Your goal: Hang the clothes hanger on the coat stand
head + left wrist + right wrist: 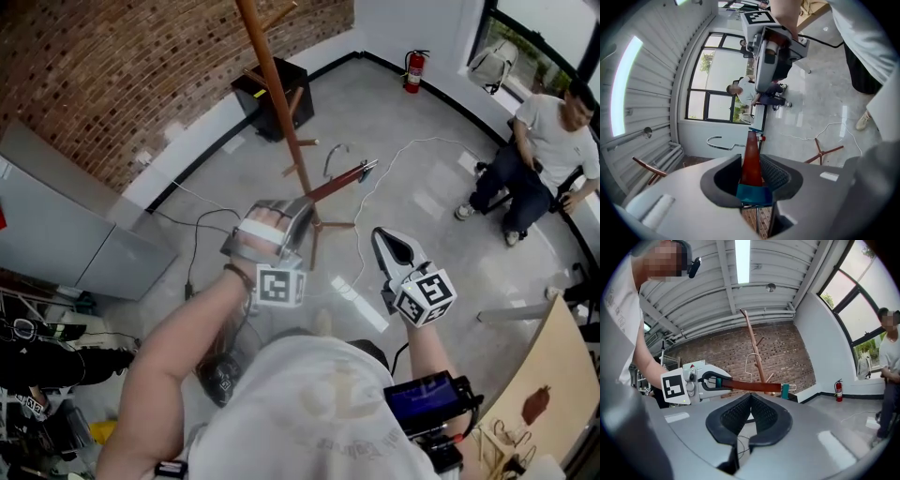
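The clothes hanger (336, 182) is a red-brown wooden bar with teal clips and a wire hook (335, 156). My left gripper (298, 212) is shut on one end of the bar, which runs out between its jaws (751, 159). The bar's far end points toward the tall brown coat stand (278, 86), close beside its lower pole. The right gripper view shows the hanger (750, 386) level in front of the stand (753, 341). My right gripper (380, 236) hovers to the right of the hanger, shut with nothing in it (750, 399).
A seated person (544, 155) is at the far right by the window. A fire extinguisher (413, 70) stands against the back wall. A black box (274, 94) sits behind the stand. Cables (412, 150) trail over the floor. A wooden board (534, 403) leans at lower right.
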{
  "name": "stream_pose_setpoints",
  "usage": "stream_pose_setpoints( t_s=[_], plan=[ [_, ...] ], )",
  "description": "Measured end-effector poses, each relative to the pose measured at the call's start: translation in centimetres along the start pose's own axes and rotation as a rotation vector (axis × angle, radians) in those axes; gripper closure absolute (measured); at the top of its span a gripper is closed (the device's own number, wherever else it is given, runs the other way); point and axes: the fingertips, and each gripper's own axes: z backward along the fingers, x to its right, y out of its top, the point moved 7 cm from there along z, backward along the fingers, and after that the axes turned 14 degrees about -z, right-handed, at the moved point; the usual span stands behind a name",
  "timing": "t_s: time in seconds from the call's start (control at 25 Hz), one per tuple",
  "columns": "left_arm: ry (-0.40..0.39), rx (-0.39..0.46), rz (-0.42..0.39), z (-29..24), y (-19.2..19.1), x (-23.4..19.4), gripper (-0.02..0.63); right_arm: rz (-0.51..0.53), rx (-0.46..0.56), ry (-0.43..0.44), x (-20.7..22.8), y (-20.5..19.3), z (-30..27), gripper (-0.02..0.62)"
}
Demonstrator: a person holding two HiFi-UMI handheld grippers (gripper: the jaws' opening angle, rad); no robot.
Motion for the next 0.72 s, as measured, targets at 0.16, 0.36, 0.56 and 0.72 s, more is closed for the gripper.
stream_pose_setpoints(
  t_s=[0.16,0.36,0.56,0.72],
  plan=[
    [-0.003,0.01,0.04,-3.0,-2.6,1.9,0.482,-0.007,-0.006,-0.014,1.2,-1.1,-3.8,0.581],
    [-0.04,0.005,0.111,-5.1,-4.9,2.0,0.482,-0.006,-0.071,-0.015,1.2,0.3,-6.7,0.581],
    [-0.094,-0.026,0.129,-7.8,-5.8,3.9,0.483,0.002,-0.103,0.002,3.2,1.5,-8.7,0.581],
    [-0.141,-0.068,0.136,-9.7,-6.6,5.8,0.483,0.005,-0.131,0.026,4.6,1.9,-10.4,0.581]
  ],
)
